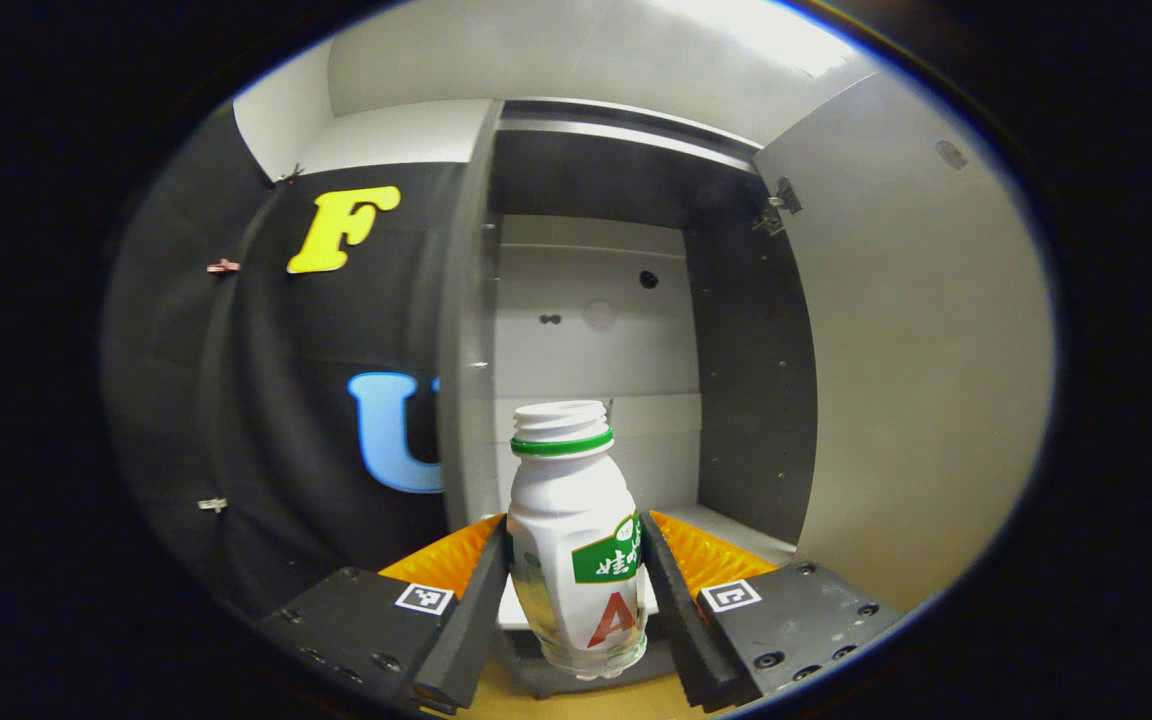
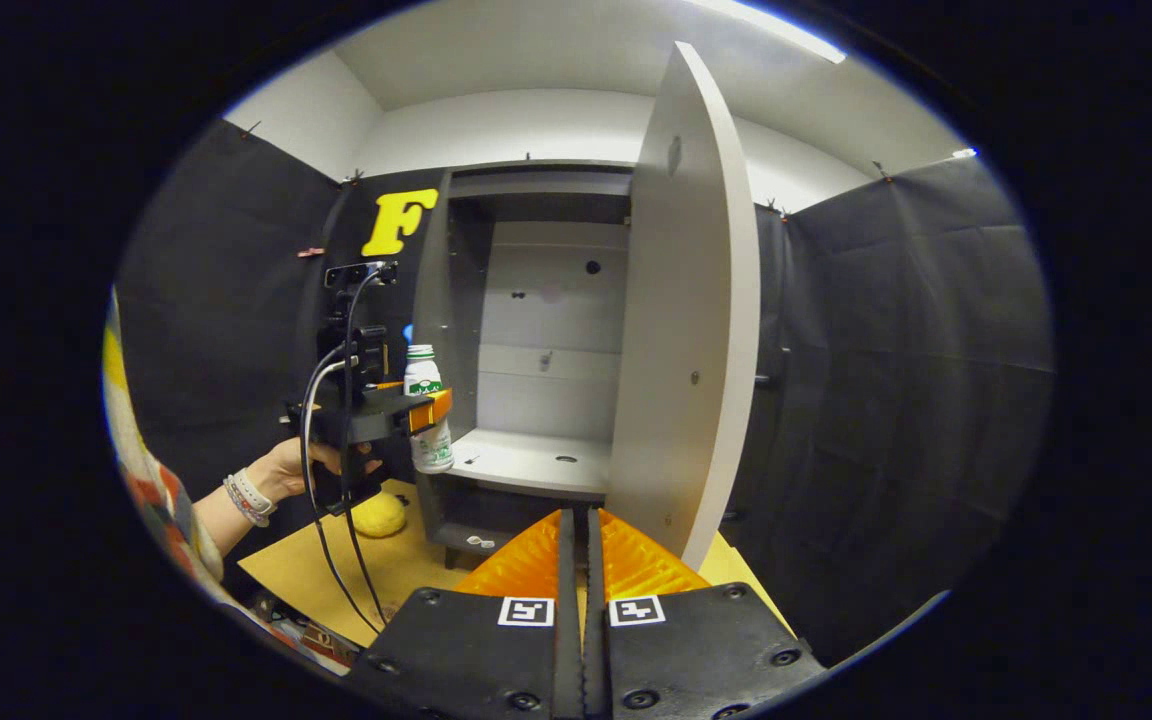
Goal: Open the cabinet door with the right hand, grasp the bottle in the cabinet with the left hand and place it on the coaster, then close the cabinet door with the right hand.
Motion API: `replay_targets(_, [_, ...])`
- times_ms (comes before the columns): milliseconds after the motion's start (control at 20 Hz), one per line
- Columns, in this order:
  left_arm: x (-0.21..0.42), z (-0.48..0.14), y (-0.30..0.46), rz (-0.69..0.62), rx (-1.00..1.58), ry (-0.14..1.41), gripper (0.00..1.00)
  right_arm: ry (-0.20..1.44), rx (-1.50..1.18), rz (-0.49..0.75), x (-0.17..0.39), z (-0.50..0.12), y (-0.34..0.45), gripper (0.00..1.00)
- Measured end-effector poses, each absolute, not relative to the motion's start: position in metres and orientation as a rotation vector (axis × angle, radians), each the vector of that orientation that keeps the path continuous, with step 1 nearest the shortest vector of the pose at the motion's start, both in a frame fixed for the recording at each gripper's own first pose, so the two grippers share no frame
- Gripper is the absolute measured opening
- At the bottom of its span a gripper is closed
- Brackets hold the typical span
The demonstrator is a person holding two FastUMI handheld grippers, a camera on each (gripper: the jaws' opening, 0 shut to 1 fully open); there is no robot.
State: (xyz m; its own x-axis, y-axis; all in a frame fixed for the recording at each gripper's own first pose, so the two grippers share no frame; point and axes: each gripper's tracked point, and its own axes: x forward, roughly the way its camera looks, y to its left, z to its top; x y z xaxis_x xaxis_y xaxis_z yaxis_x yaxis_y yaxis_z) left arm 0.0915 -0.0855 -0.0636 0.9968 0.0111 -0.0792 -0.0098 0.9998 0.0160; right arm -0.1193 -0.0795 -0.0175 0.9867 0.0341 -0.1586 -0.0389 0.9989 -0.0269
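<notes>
The cabinet (image 2: 536, 300) stands open, and its door (image 2: 686, 320) is swung out to the right side. Inside, the lower shelf (image 2: 536, 460) is bare, with a small round hole near its front edge; the back panel is pale and smooth, and the side walls are darker. The bottle (image 1: 576, 530) is out of the cabinet, held in the air just in front of the left front corner of the shelf. It is a white plastic bottle with a rounded shoulder, a threaded neck without cap, a green ring under the neck and a green and red label; the bottom part is clear. The left claw (image 1: 576, 590) is clamped on the bottle, one finger pressing on each side of its lower body. In the right gripper view a hand (image 2: 291, 465) with a wristband holds this claw. The right claw (image 2: 582, 560) has its fingers together, holding nothing, near the lower edge of the door. A small yellow soft thing (image 2: 378, 515) lies on the brown surface (image 2: 336, 570), near the cabinet's left foot.
</notes>
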Motion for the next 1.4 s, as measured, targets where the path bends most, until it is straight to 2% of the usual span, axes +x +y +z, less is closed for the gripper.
replay_targets(300, [0.006, -0.126, -0.045, 0.19, 0.06, 0.167, 0.75, 0.17, -0.045, 0.244, -0.103, -0.034, -0.048, 0.06])
replay_targets(650, [-0.041, -0.217, -0.033, 0.254, 0.059, 0.204, 0.75, 0.188, -0.107, 0.382, -0.072, -0.057, 0.009, 0.05])
replay_targets(950, [-0.063, -0.29, -0.039, 0.262, 0.135, 0.203, 0.75, 0.271, -0.073, 0.377, -0.04, -0.124, 0.035, 0.05])
replay_targets(1150, [-0.074, -0.338, -0.047, 0.23, 0.164, 0.202, 0.76, 0.357, -0.148, 0.361, -0.033, -0.181, 0.042, 0.06])
replay_targets(1400, [-0.076, -0.362, -0.06, 0.185, 0.156, 0.179, 0.76, 0.445, -0.177, 0.369, -0.039, -0.23, 0.056, 0.06])
